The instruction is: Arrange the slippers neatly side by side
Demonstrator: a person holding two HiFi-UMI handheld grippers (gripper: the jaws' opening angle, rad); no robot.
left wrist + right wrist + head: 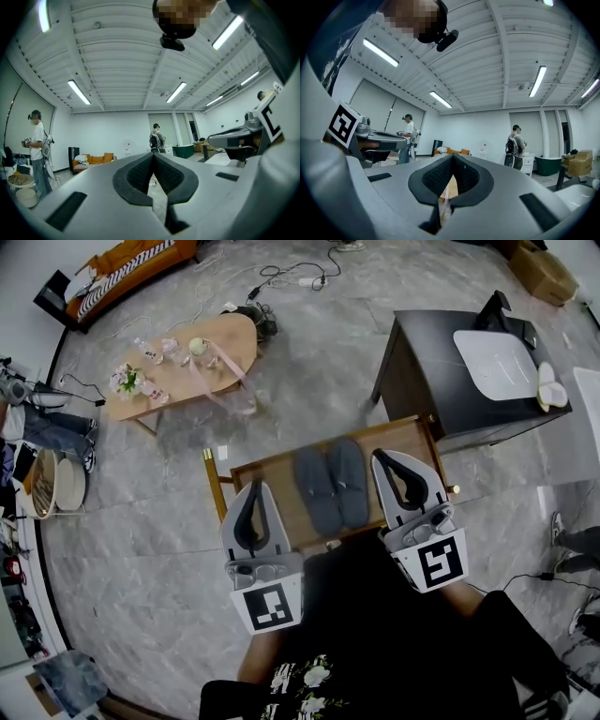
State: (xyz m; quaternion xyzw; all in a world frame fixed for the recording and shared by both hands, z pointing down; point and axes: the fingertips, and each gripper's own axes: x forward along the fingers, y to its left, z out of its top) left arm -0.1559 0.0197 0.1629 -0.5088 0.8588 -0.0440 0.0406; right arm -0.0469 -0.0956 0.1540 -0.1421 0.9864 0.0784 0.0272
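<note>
Head view: looking down on a pair of grey slippers [330,486] on a small wooden table [272,468], toes pointing away, lying parallel and touching or all but touching along the inner sides. Flanked by the left gripper [255,491] on one side and the right gripper [382,463] on the other, each just beside the nearest slipper but apart from it. So: between the two tools and lower than their tips.

Left gripper view: shut tight, nothing between the pads, only room and ceiling ahead, no slipper in sight. Right gripper view: likewise closed and empty, aimed out across the room.

Looks arranged already, so mostly a matter of not undoing it. Could nudge a slipper askew by swinging either closed tip inward, given how close both sit to the pair. Could shove rather than grip if lowered onto a slipper without opening first, twisting it out of line with its mate. Could push one over the table's edge, with little bare wood left at toe and heel. Hard to judge from above whether the heels line up exactly; any correction risks opening a gap in the pair.
</note>
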